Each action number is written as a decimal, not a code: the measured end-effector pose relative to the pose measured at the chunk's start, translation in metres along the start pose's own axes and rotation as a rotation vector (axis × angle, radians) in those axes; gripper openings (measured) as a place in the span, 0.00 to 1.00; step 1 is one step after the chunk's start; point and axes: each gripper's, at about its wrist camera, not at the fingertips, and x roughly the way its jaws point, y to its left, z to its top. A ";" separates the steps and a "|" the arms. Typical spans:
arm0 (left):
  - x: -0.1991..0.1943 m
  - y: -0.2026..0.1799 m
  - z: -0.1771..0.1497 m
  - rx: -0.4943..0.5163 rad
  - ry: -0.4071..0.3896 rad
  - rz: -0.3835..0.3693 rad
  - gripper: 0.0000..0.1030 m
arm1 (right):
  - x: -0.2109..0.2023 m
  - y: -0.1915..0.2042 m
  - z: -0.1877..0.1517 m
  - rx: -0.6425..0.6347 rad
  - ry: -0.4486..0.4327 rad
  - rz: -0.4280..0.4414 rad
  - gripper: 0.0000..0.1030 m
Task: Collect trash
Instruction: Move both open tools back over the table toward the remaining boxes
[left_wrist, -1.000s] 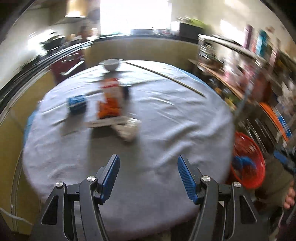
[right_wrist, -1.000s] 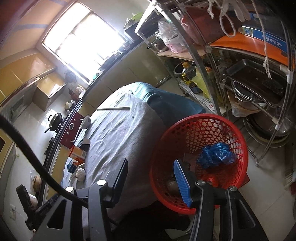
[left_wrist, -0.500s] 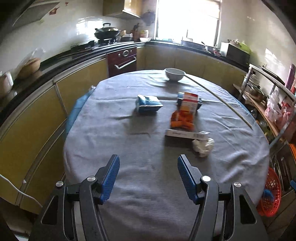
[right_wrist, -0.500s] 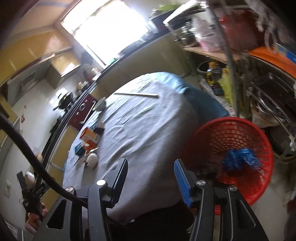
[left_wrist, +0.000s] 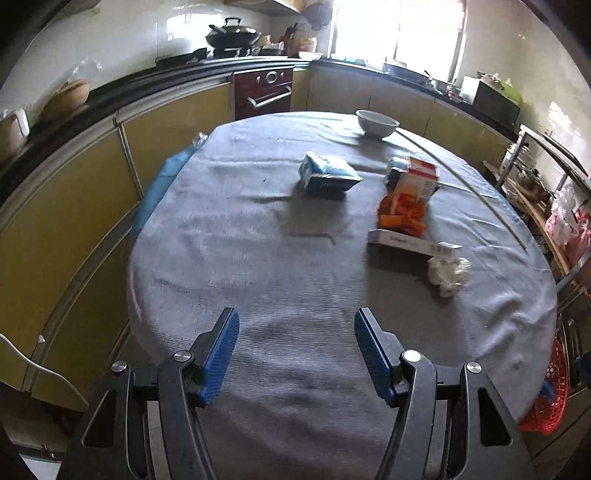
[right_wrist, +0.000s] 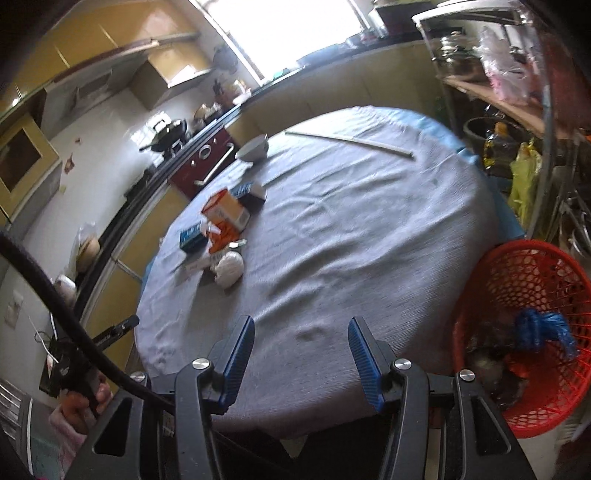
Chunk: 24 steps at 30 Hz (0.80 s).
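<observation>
Both hand-held grippers empty, over the near edge of the surface, a round one under a grey cloth. Left hand-held gripper: jaws released, wide apart, only cloth between the blue pads. Right hand-held gripper: also released, jaws apart, nothing between them, aimed across the surface from its right edge. Trash sits in a cluster past the middle, toward the far side: blue pack lying alone toward the far left; carton with red top, upright or slightly tilted, nearer the far right; orange wrapper touching the carton on its near side; flat white box just in front of the wrapper; crumpled tissue just beside the box's right end, closest piece to the near edge. Small blue item behind the carton, too hidden to identify. White bowl at the far edge, long thin stick along the far-right edge. Red basket on the floor against the right edge of the surface, below cloth level; blue bag and some darker scraps inside, blurred. In the right wrist view, a hand shows at lower left, gripping a black handle.
</observation>
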 end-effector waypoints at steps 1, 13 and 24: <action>0.003 0.002 0.001 -0.005 0.005 0.002 0.64 | 0.005 0.002 -0.001 -0.003 0.011 0.000 0.55; 0.030 0.025 0.046 -0.001 -0.005 0.043 0.64 | 0.069 0.042 0.042 -0.110 0.096 -0.013 0.55; 0.072 0.025 0.118 0.104 0.008 -0.009 0.65 | 0.143 0.069 0.105 -0.240 0.139 -0.062 0.56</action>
